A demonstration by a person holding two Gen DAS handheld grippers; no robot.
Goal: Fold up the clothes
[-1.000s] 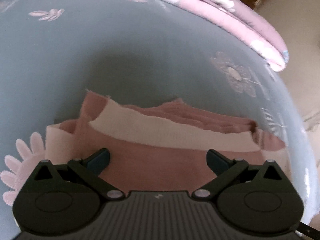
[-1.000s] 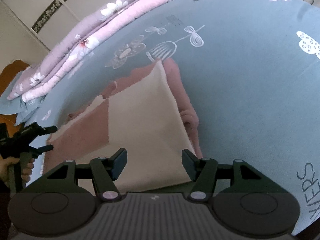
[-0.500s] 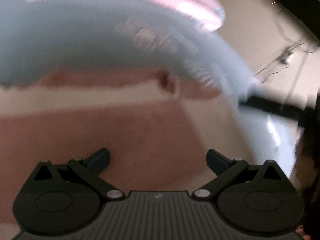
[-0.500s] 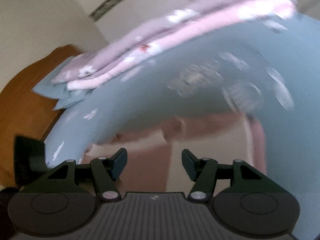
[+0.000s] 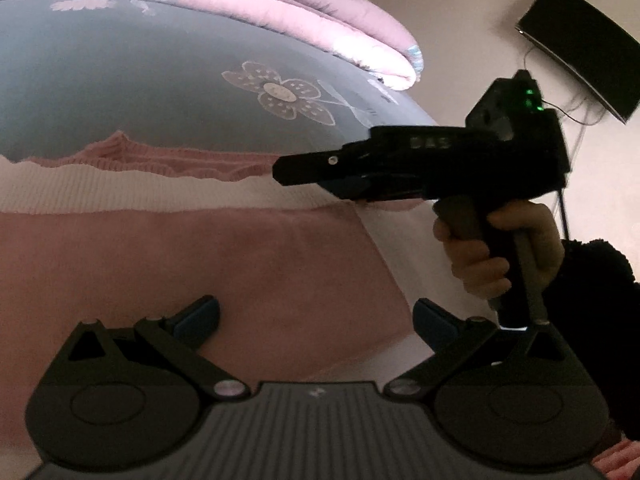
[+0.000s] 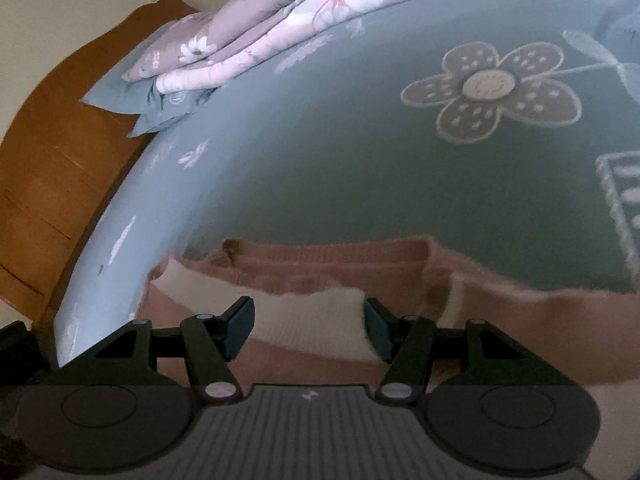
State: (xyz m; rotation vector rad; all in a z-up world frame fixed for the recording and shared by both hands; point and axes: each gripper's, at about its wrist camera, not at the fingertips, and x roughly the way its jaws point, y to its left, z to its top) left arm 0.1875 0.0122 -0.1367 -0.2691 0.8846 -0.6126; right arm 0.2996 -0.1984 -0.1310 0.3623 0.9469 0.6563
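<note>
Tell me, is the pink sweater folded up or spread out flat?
Folded. The pink sweater lies on the blue bedsheet with layers stacked: a cream band crosses over pink knit, with more pink edges behind it.

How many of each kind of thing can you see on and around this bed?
Handheld grippers: 2, the left gripper and the right gripper
Pink and cream sweater: 1
Folded floral quilt: 1
Blue pillow: 1
Bed sheet: 1
Wooden headboard: 1
Total: 7

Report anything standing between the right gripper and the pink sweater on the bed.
Nothing visible does. The right gripper is open just above the sweater, cream band between its fingers, only bare bedsheet beyond.
</note>
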